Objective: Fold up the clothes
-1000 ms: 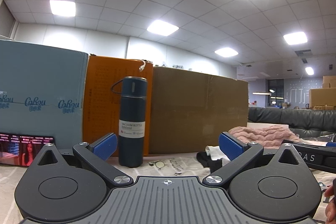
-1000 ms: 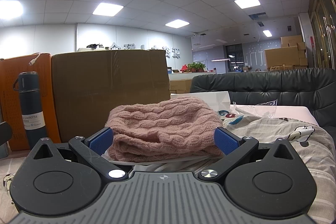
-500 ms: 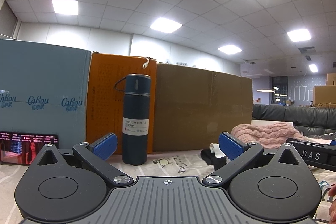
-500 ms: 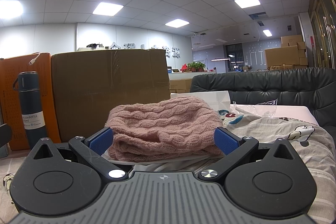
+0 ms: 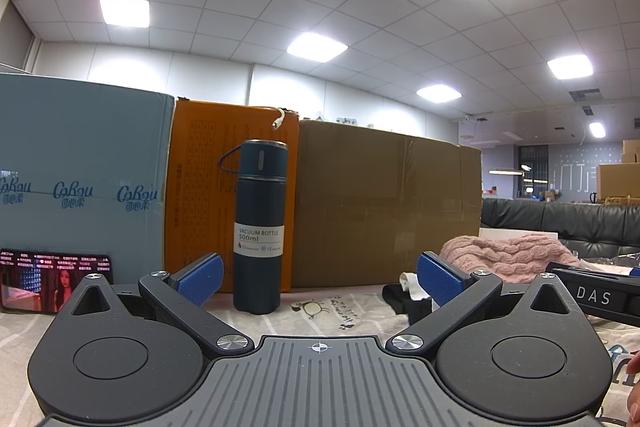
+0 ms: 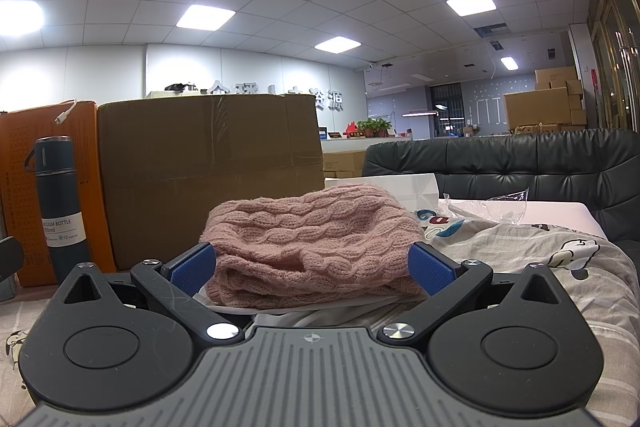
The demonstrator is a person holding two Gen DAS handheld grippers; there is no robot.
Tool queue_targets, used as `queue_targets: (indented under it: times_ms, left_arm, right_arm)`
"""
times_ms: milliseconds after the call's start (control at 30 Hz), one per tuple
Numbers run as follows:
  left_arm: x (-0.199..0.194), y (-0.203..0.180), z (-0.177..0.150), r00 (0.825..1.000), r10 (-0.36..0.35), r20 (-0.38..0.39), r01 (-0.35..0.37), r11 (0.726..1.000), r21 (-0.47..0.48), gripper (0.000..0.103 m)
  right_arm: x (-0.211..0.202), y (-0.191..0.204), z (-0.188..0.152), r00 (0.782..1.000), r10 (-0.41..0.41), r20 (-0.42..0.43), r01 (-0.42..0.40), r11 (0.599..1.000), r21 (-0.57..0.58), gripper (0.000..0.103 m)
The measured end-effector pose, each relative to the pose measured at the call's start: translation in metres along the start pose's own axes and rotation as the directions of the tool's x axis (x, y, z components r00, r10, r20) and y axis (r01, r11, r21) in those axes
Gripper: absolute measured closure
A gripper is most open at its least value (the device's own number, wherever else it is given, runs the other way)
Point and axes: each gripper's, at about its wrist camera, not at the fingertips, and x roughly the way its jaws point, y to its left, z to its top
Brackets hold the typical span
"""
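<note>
A folded pink cable-knit sweater [image 6: 312,247] lies on white cloth [image 6: 320,315] on the printed bed sheet, right in front of my right gripper [image 6: 312,269], whose blue pads stand wide apart on either side of it, open and empty. The sweater also shows at the right in the left wrist view [image 5: 508,253]. My left gripper [image 5: 320,277] is open and empty, low over the sheet. A dark garment with a white piece [image 5: 404,299] lies just ahead of its right finger.
A dark blue vacuum bottle [image 5: 258,227] stands upright ahead of the left gripper, against an orange box [image 5: 200,195]. A blue box [image 5: 80,179] and brown carton [image 5: 384,207] line the back. A lit phone [image 5: 52,281] leans at left. A black sofa [image 6: 520,163] is behind.
The left gripper has tilted and shifted slightly, so the bottle and boxes sit a little further right and lower in its view. The right gripper has not moved.
</note>
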Motion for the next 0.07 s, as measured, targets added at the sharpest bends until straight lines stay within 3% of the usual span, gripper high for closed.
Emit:
queue_targets:
  times_ms: [67]
  left_arm:
    - [0.0001,0.0002,-0.0001,1.0,0.0,0.0,0.0,1.0,0.0,0.0]
  right_arm:
    - [0.0,0.0,0.0,1.0,0.0,0.0,0.0,1.0,0.0,0.0]
